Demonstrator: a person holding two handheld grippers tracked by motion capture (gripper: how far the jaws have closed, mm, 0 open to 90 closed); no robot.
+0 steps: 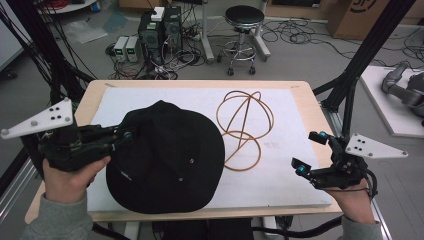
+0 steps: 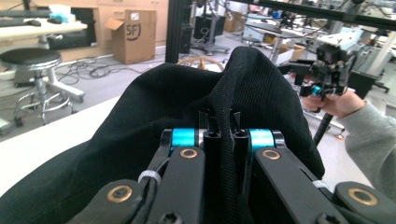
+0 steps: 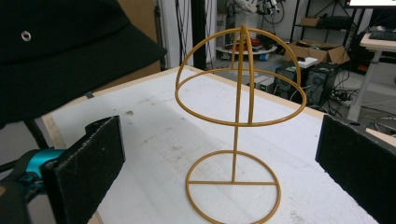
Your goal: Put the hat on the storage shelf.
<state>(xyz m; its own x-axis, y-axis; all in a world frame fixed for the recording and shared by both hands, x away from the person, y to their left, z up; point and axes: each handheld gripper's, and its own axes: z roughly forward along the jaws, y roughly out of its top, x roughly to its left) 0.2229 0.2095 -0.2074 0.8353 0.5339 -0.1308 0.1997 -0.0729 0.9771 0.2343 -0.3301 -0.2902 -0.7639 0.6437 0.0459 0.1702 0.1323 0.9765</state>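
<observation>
A black bucket hat point(image 1: 170, 155) covers the left half of the white mat point(image 1: 280, 180). My left gripper point(image 1: 127, 134) comes in from the left and is shut on a fold of the hat's fabric point(image 2: 233, 79), which runs between its jaws point(image 2: 219, 116). In the right gripper view the hat point(image 3: 60, 51) hangs above the table's surface. A gold wire hat stand point(image 1: 245, 130) stands upright right of the hat, with nothing on it point(image 3: 240, 107). At the table's right edge my right gripper point(image 1: 310, 151) is open, its wide-set pads point(image 3: 88, 163) framing the stand from a distance.
The mat lies on a wooden table point(image 1: 305, 100). Black frame posts point(image 1: 365, 50) rise at both rear corners. On the floor behind are a stool point(image 1: 243, 30), computer towers point(image 1: 160, 32), cables and a cardboard box point(image 2: 133, 35).
</observation>
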